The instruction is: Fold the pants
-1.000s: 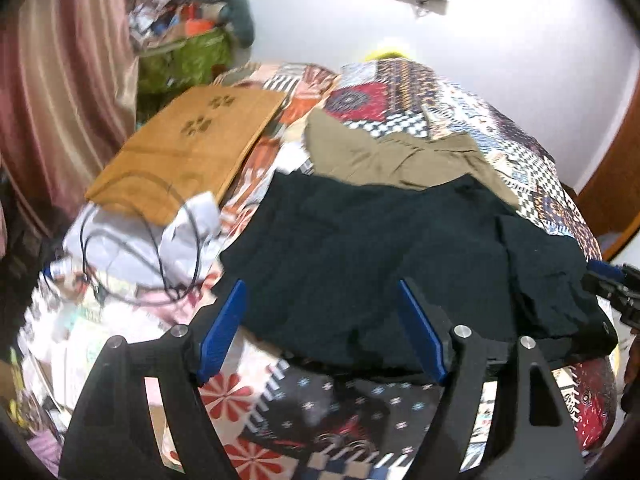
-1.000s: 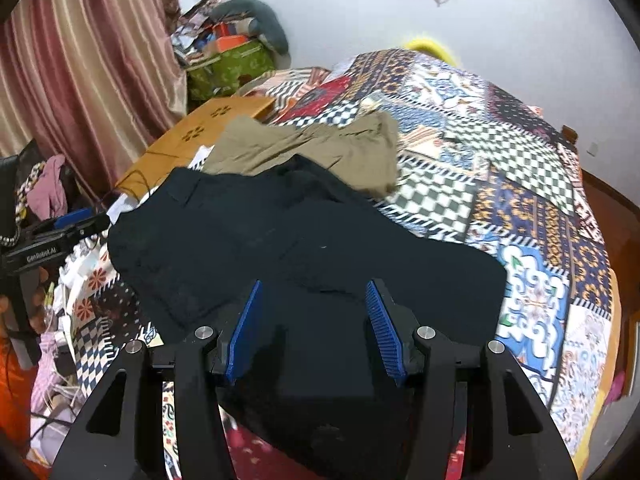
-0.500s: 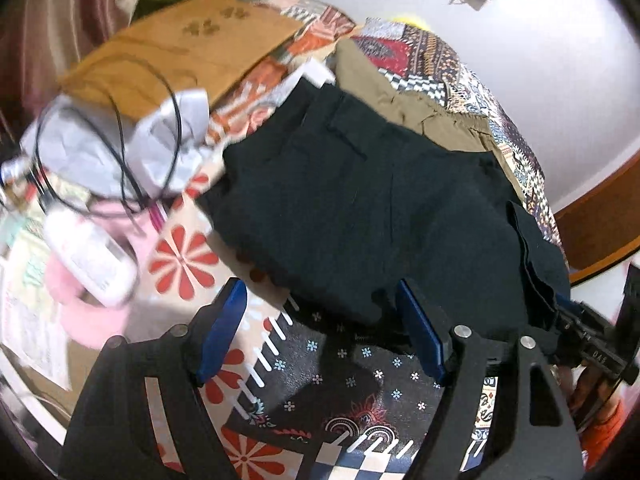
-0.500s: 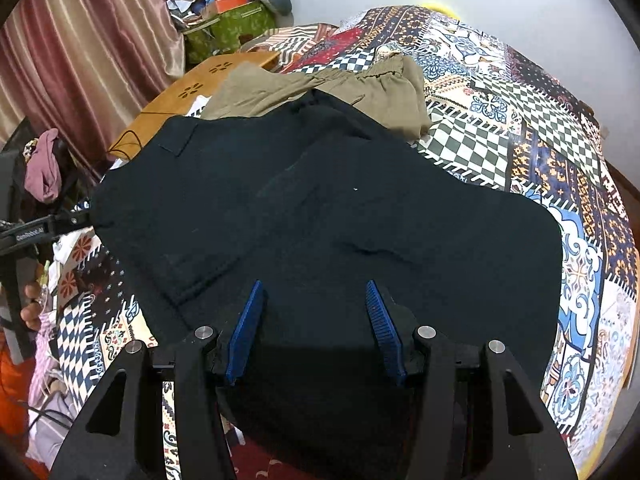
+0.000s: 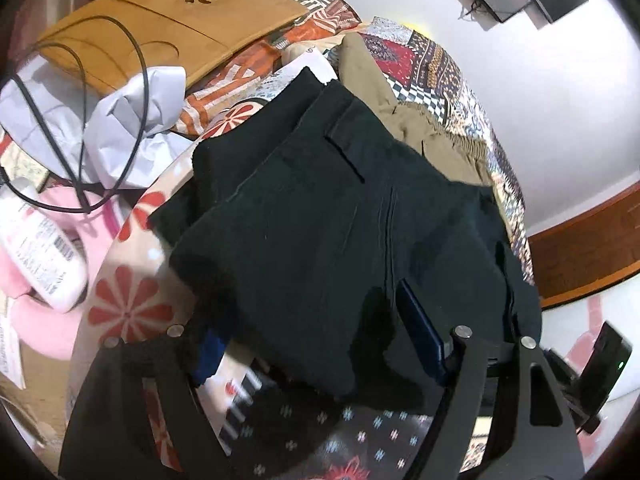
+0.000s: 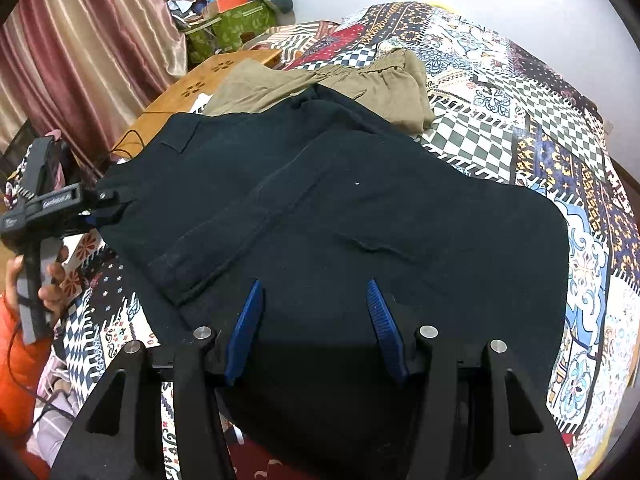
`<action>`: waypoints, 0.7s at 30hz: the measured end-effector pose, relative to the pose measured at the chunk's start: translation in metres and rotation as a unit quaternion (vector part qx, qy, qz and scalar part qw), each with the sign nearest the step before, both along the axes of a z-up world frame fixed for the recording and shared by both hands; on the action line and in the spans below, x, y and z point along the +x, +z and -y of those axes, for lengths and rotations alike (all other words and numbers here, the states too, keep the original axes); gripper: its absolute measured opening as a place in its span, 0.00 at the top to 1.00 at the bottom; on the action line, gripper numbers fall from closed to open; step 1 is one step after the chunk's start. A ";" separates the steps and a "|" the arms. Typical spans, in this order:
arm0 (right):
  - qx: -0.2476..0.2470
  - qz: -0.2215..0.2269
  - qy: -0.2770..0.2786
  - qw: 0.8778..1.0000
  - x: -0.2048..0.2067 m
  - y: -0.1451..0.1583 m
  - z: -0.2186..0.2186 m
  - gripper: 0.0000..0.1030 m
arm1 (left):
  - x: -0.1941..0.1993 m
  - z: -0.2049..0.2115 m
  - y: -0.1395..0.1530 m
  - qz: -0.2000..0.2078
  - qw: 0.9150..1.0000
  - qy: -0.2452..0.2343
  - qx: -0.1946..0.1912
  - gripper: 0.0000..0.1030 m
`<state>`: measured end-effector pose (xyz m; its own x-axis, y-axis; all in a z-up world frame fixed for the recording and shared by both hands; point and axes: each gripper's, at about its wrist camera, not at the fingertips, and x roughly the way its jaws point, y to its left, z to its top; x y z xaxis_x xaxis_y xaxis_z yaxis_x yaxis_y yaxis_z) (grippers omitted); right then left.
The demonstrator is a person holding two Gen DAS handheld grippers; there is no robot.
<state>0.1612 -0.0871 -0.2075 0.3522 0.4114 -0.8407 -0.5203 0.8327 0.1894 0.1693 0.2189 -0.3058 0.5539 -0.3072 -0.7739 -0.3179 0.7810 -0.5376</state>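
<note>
Black pants (image 5: 320, 220) lie spread on the patterned bedspread (image 6: 520, 128); they fill the middle of the right wrist view (image 6: 340, 220). My left gripper (image 5: 316, 344) is open, its blue fingers straddling the near edge of the cloth, the left finger partly hidden under it. From the right wrist view it (image 6: 92, 212) sits at the pants' left edge. My right gripper (image 6: 314, 328) is open, its blue fingers resting over the black cloth at the near edge. It shows dimly at the lower right of the left wrist view (image 5: 600, 364).
Khaki pants (image 6: 320, 84) lie beyond the black ones. A wooden board (image 5: 168, 20), white paper with black cables (image 5: 120, 120), a white bottle (image 5: 40, 248) and pink cloth lie to the left. Curtains (image 6: 80, 48) and green boxes (image 6: 236, 24) stand at the back left.
Both grippers moved forward and down onto the black pants. The left gripper's fingers now reach around the cloth's edge; the right gripper's fingers sit further over the cloth.
</note>
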 end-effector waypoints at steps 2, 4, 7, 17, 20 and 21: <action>0.002 -0.001 0.000 1.000 0.000 0.000 0.000 0.50 | 0.004 -0.002 -0.001 0.001 1.000 0.005 -0.004 0.26; 0.004 -0.002 0.001 1.000 0.000 0.000 0.001 0.49 | 0.008 -0.002 -0.001 -0.003 1.000 0.011 0.006 0.36; 0.006 -0.003 0.001 1.000 0.000 0.000 0.001 0.49 | 0.013 -0.002 -0.002 -0.015 0.999 0.020 0.040 0.60; 0.011 -0.006 0.001 1.000 0.000 0.000 0.003 0.49 | 0.001 0.029 0.035 0.023 0.983 0.016 0.184 0.75; 0.011 -0.006 0.002 1.000 -0.001 0.001 0.003 0.49 | -0.010 0.040 0.057 0.045 0.974 0.006 0.222 0.77; 0.011 -0.006 0.002 1.000 -0.001 0.001 0.003 0.49 | -0.014 0.044 0.066 0.054 0.970 0.001 0.235 0.77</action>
